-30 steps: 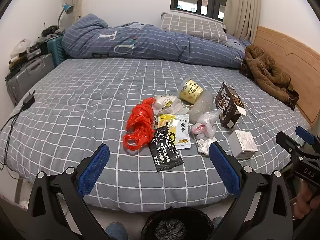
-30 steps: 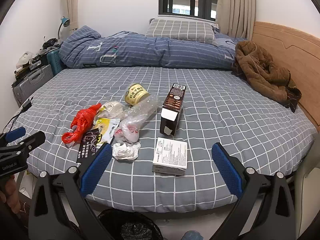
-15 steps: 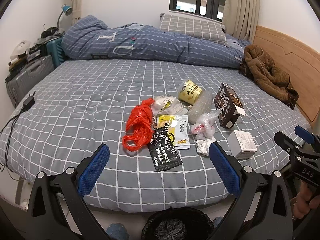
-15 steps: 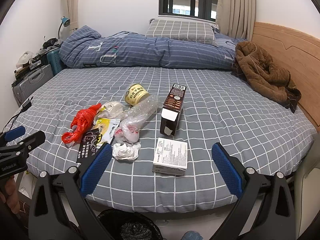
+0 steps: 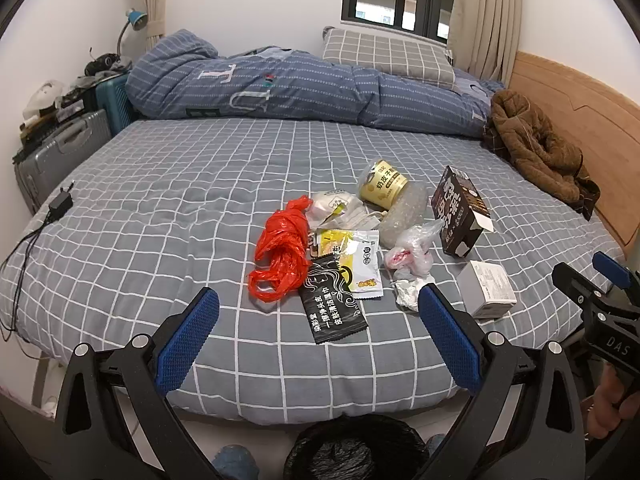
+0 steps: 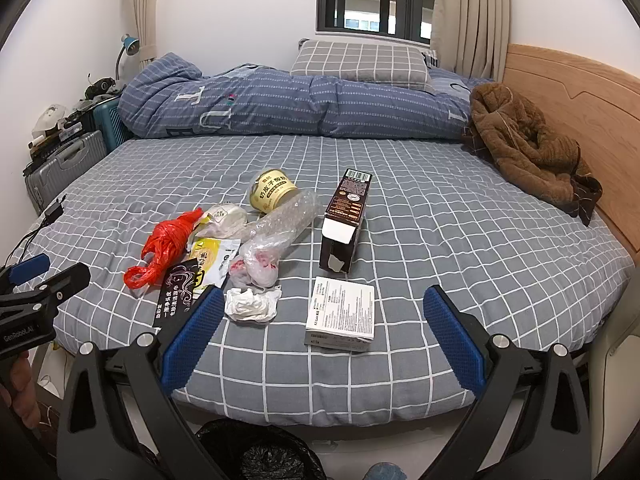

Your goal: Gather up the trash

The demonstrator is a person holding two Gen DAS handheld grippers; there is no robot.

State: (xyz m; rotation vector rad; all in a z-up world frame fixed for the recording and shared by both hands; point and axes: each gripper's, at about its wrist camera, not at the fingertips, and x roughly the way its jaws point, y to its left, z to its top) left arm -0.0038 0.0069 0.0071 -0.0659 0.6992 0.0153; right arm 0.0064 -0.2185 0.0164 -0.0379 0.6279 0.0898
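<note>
Both claws stand wide open and hold nothing: the left gripper (image 5: 318, 334) has its blue pads spread apart above the near edge of the bed (image 5: 192, 184), touching none of the litter, and the right gripper (image 6: 320, 336) is spread just as wide over the same edge, also clear of everything. Each is held low and level at the foot of the bed, pointing across it toward the folded blue duvet (image 5: 304, 84); a hand (image 5: 610, 408) grips the handle of the right gripper at the far right of the left wrist view. Taking the dark brown carton (image 6: 346, 224) as landmark, the white box (image 6: 342, 314) lies just nearer the grippers than it, and the yellow can (image 6: 274, 192) lies to its left and farther back, touching a clear crumpled plastic wrap (image 6: 280, 222). Left of the carton sit a crumpled tissue (image 6: 252, 304), a yellow-and-white sachet (image 6: 214, 260), a black sachet (image 6: 176, 294) and, farthest left, a red plastic bag (image 6: 164, 246). A black-lined trash bin (image 6: 260, 452) sits on the floor below the bed's near edge, between the gripper arms. A brown jacket (image 6: 528, 152) lies well to the carton's right by the headboard.
</note>
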